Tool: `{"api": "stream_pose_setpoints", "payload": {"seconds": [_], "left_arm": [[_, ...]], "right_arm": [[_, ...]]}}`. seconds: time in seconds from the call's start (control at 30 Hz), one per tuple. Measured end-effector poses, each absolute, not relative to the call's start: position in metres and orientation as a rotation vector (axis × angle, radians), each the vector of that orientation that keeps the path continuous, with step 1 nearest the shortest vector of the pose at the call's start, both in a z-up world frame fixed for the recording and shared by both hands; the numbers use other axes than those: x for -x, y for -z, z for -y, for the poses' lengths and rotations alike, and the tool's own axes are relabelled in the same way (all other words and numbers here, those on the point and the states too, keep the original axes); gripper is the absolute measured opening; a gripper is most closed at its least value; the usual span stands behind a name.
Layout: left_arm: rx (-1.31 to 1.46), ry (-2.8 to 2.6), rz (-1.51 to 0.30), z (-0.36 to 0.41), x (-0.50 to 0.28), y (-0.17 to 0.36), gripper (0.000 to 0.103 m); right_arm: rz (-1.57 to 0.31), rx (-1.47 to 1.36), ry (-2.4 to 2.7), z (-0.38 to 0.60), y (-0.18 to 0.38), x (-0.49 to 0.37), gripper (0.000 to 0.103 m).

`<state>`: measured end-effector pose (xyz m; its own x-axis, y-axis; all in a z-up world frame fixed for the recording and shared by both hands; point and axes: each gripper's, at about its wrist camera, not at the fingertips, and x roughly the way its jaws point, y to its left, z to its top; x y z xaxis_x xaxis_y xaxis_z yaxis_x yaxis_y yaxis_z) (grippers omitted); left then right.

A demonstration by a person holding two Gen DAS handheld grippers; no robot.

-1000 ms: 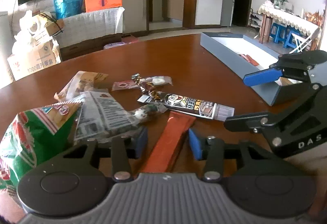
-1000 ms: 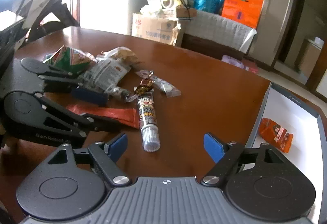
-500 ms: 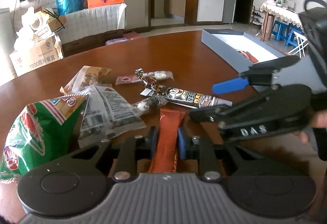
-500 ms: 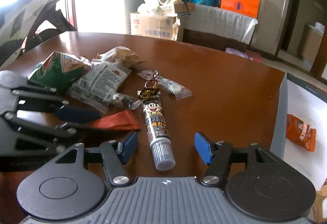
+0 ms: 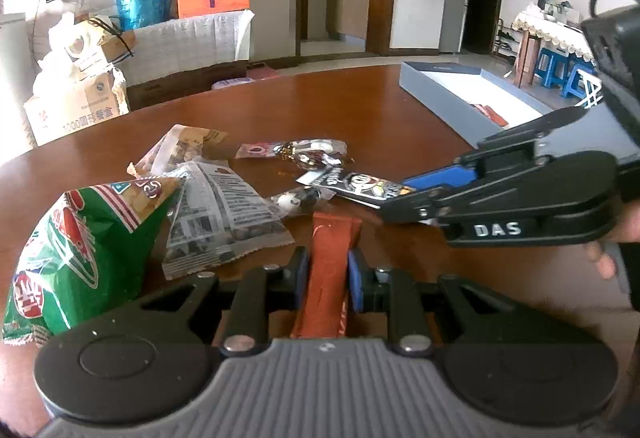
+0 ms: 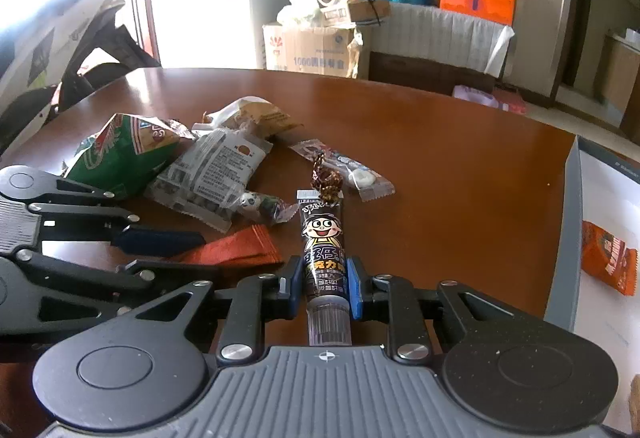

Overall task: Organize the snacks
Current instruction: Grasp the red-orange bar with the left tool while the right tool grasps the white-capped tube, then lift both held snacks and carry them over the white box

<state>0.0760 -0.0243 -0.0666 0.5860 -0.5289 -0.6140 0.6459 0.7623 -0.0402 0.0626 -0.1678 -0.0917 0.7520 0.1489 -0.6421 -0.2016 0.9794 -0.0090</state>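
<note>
From the left wrist camera, we saw the left gripper [image 5: 328, 280] clamped on the orange-red sachet [image 5: 332, 258], which lay flat on the brown table [image 5: 360, 118] and ran forward between the blue pads. The green chip bag [image 5: 80, 250] and the newsprint packet [image 5: 228, 222] sat just to its left. The right gripper [image 5: 432, 186] reached in from the right over the chocolate tube [image 5: 360, 184]. The grey box [image 5: 452, 110] stood well beyond.

From the right wrist camera, we saw the right gripper [image 6: 322, 284] closed around the chocolate tube [image 6: 323, 250], its clear cap nearest the lens. The left gripper [image 6: 176, 250] held the sachet [image 6: 236, 250] alongside. One orange packet [image 6: 608, 262] lay inside the box [image 6: 562, 258].
</note>
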Motion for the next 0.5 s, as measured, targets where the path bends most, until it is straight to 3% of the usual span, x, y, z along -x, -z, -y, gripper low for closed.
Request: {"api": "stream_pose_setpoints", "payload": {"seconds": [0.5], "left_arm": [[-0.182,0.593,-0.656,0.037,-0.078,0.066,0.019]], "right_arm": [[-0.682,0.051,-0.228,0.179,0.074,-0.038,0.025]]}}
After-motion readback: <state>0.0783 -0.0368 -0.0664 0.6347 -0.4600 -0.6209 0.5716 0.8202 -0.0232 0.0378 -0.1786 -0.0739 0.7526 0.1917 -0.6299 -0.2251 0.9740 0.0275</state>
